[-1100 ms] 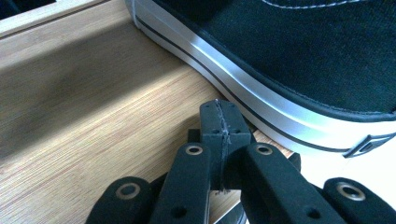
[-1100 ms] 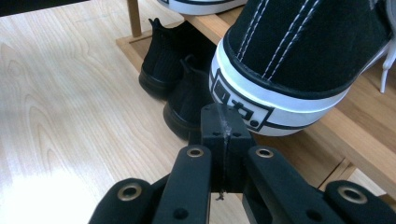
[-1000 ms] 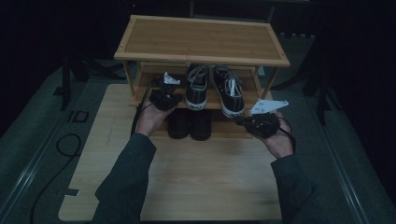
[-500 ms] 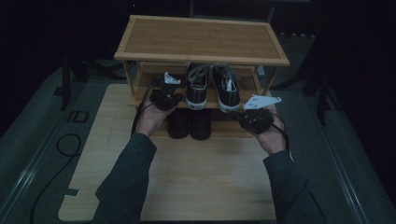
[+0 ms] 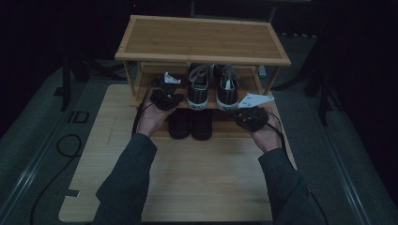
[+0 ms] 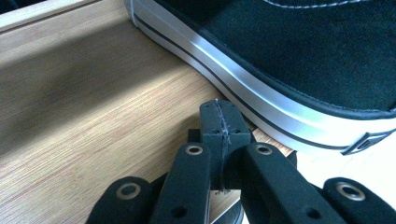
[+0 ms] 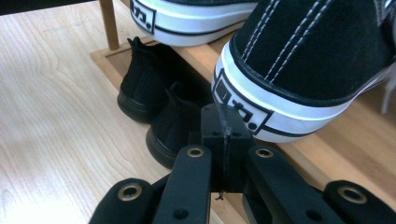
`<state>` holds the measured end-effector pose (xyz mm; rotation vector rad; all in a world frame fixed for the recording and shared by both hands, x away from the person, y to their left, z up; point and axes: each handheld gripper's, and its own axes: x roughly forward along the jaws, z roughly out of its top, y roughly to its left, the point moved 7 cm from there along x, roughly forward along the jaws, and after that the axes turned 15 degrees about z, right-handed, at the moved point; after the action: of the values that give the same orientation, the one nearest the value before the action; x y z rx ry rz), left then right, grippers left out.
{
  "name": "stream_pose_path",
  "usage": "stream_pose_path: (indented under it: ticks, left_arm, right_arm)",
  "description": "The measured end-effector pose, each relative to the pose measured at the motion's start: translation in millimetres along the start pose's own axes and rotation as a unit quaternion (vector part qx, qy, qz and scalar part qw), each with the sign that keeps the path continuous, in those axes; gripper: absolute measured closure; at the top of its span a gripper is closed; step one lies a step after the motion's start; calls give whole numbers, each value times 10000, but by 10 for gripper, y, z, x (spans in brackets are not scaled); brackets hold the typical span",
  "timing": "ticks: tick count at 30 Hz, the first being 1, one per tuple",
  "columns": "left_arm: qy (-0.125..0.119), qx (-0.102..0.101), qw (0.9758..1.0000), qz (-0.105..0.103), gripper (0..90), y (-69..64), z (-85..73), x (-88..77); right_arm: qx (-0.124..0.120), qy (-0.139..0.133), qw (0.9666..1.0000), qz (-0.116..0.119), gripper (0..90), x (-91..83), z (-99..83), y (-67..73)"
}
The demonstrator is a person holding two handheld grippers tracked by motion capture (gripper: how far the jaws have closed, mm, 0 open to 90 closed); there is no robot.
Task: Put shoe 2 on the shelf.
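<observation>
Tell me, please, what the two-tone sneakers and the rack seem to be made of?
The sneakers look like black canvas or suede, matte with white stitching, on a smooth, slightly glossy white rubber sole with a black stripe. The rack looks like light bamboo or wood, with a fine straight grain and a satin finish; the exact kind I cannot tell.

A fixed high camera looks forward and down over the person's forearms onto a wooden shoe rack (image 5: 202, 40). The left gripper camera sits close against the left sneaker's (image 6: 299, 65) side; the right gripper camera faces the right sneaker's (image 7: 308, 70) heel, sharing the black shoes (image 7: 154, 107) with the high view.
</observation>
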<state>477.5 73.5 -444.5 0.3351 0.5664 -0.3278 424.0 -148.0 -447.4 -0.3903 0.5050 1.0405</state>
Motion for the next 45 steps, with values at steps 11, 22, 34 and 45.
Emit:
stream_pose_path:
  ticks: [11,22,34,45]
  left_arm:
    - [59,61,10000,6,900,0,14,-1]
    - [109,-7,9999,-54,900,-1,20,-1]
    - [103,232,9996,100,900,-18,31,-8]
    - [60,429,9986,295,900,-97,74,-2]
  right_arm:
    - [101,-83,9999,60,900,72,35,-8]
    - [99,-136,9998,47,900,107,47,-16]
    - [148,-108,9998,63,900,137,38,-37]
    - [180,-143,9997,57,900,80,26,-63]
